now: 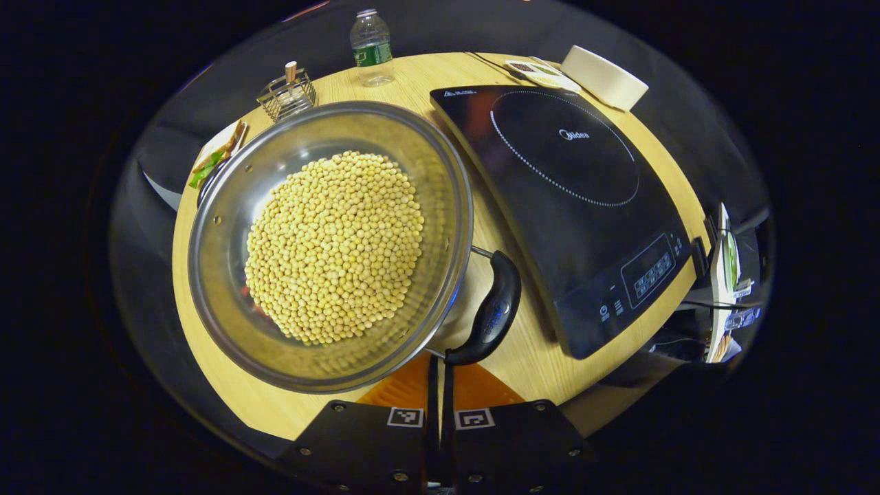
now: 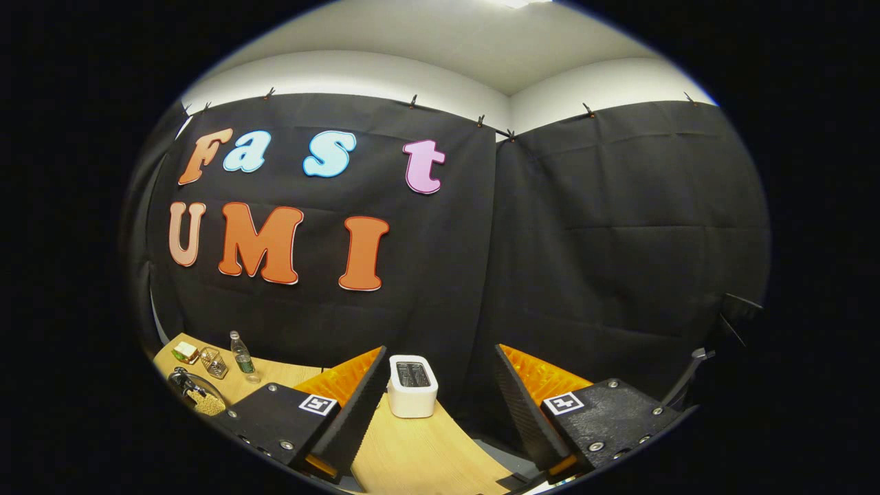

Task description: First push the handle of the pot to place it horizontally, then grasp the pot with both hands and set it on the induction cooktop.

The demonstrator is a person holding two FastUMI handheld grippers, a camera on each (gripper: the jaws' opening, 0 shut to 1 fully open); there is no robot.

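Pot [image 1: 330, 247]: one, full of beans, ahead-left of left gripper [image 1: 440, 385], jaws closed.
Handle [image 1: 489, 313]: one, at its tips.
Cooktop [image 1: 564, 206]: one, ahead-right.
Right gripper [image 2: 436, 392]: jaws wide.

Your table [image 1: 533, 357] is carrying the pot [image 1: 330, 244] left, cooktop [image 1: 570, 206] right, bottle [image 1: 372, 48] and rack [image 1: 287, 96] far, toaster [image 2: 412, 386].

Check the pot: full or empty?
Full: the pot holds a heap of pale round beans covering most of its bottom.
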